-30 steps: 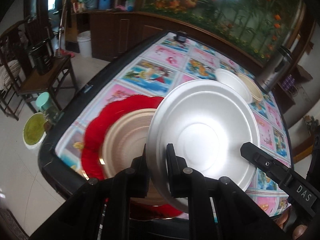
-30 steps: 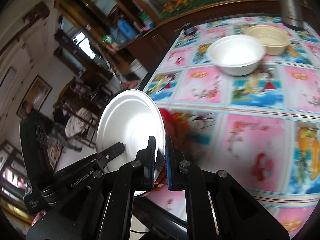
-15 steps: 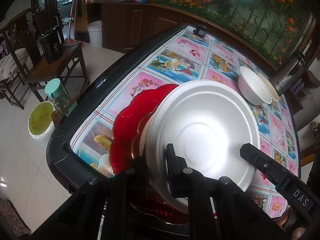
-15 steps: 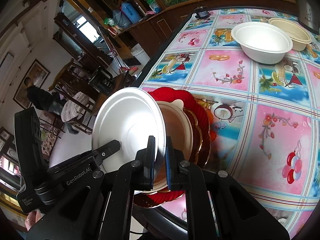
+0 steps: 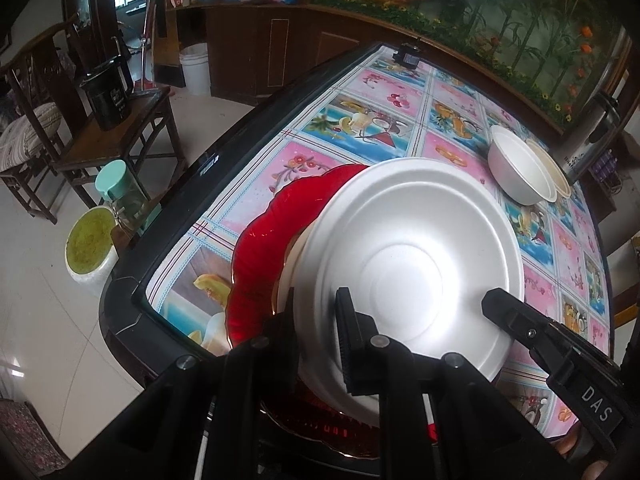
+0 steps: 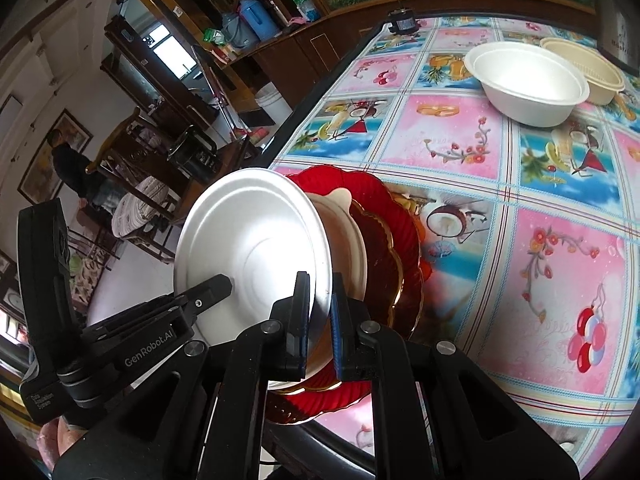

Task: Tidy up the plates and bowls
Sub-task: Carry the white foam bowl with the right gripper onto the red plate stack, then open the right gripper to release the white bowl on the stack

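A white foam plate [image 5: 412,272] is held by both grippers at its near rim, lying low over a beige plate [image 6: 348,248] that sits on a red scalloped plate [image 5: 272,240] at the table's near corner. My left gripper [image 5: 316,312] is shut on the white plate's rim. My right gripper [image 6: 320,300] is shut on the same white plate [image 6: 248,240] from the other side. A white bowl [image 6: 524,84] and a beige bowl [image 6: 588,68] stand side by side at the far right of the table.
The table [image 6: 520,200] has a colourful patterned cloth and a dark raised edge [image 5: 168,232]. A steel thermos [image 5: 588,136] stands behind the bowls. A wooden chair [image 5: 112,136], a green-lidded jar [image 5: 120,192] and a bucket [image 5: 196,68] are left of the table.
The white plate has come down from a tilted hold to lie low over the beige plate, covering most of it. Both grippers stayed shut on it.
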